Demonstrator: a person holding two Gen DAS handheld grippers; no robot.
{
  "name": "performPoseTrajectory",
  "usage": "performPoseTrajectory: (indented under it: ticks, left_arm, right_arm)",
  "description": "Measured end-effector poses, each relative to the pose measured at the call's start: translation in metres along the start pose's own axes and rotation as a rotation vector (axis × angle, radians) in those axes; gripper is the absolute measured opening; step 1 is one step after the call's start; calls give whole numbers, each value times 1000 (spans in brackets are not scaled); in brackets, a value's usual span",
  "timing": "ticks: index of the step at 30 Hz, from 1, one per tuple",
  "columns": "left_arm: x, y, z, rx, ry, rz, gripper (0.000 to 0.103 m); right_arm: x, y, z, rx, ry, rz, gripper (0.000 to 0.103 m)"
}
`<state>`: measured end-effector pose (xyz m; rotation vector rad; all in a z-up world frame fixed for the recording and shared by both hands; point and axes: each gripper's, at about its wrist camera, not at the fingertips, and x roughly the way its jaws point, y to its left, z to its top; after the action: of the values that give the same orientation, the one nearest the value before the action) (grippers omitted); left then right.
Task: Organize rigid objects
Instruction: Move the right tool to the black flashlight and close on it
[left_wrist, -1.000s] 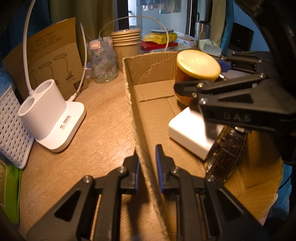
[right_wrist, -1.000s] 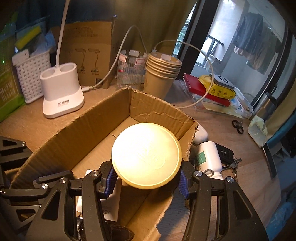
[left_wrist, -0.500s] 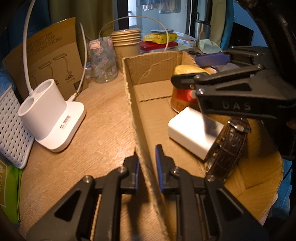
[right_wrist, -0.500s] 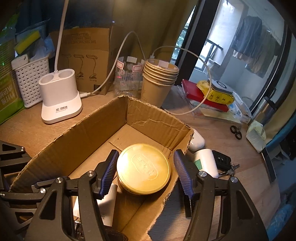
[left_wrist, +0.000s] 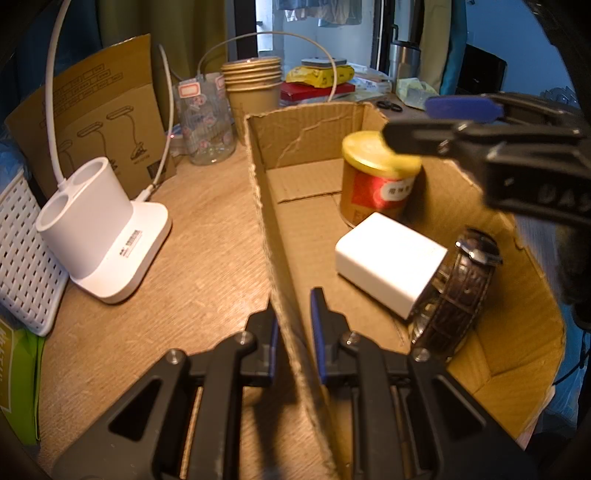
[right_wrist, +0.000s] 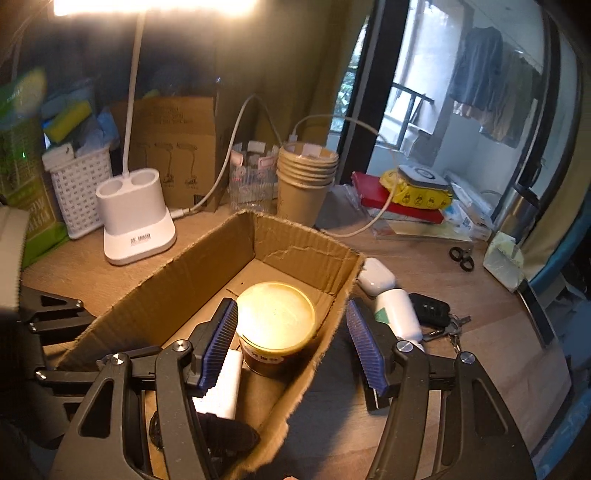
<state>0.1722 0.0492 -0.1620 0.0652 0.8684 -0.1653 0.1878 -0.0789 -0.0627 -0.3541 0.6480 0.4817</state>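
Holding the torn brown cardboard box (left_wrist: 295, 140) wall pinched in my left gripper (left_wrist: 293, 332); right gripper (right_wrist: 291, 347) spread above boxed yellow-lidded jar (right_wrist: 275, 314). Beside it: white charger block (left_wrist: 388, 258), brown leather watch (left_wrist: 461, 280). Beyond my right finger, unboxed: white bottle (right_wrist: 399, 314), black car key (right_wrist: 430, 308).

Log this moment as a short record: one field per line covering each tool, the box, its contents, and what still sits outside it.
left tool: closed on the near wall of the cardboard box
right tool: open, above the box, holding nothing
jar: upright on the box floor, yellow lid on
other contents: white block, brown-strap watch
outside box: white bottle, car key, earbud case
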Motion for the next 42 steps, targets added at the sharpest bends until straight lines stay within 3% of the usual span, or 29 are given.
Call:
performPoseTrajectory:
  ticks: [13,28,42]
  left_arm:
    - [0,0,0,0,0,0,16]
    - [0,0,0,0,0,0,16]
    - [0,0,0,0,0,0,16]
  right_arm:
    - [-32,-39,-18,73,-34,-77,65]
    - [-19,-105,-49,243,4,-146,65]
    - [11,-92,-72,249,76,-73,65]
